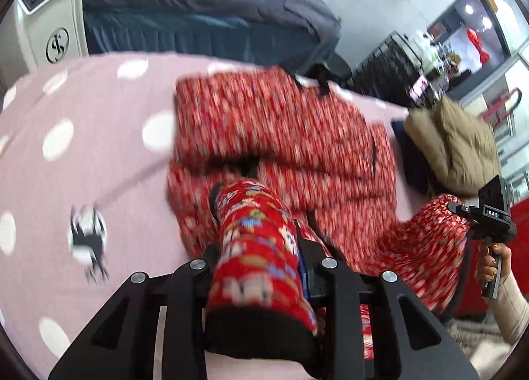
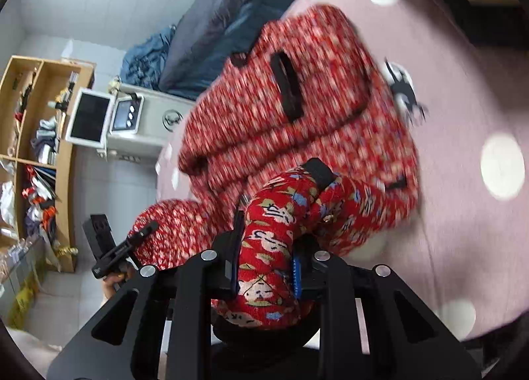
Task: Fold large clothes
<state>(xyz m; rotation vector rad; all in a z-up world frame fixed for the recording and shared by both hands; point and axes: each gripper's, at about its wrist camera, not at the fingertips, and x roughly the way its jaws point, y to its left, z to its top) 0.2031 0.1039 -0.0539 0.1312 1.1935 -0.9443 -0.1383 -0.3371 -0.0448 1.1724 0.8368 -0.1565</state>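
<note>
A red padded jacket (image 1: 274, 135) with a small printed pattern and black trim lies partly folded on a pink bed sheet with white dots (image 1: 66, 135). My left gripper (image 1: 261, 247) is shut on one of its black-cuffed edges, the cloth bunched between the jaws. My right gripper (image 2: 264, 267) is shut on another bunched part of the jacket (image 2: 291, 115). In the left wrist view the right gripper (image 1: 489, 214) shows at the right, holding red cloth. In the right wrist view the left gripper (image 2: 112, 247) shows at the lower left. Both views are blurred by motion.
A tan puffy coat (image 1: 453, 145) lies at the bed's far right. A dark grey duvet (image 1: 205, 16) lies beyond the bed. A white machine with a small screen (image 2: 125, 118) and a wooden shelf (image 2: 36, 135) stand on the floor beside it.
</note>
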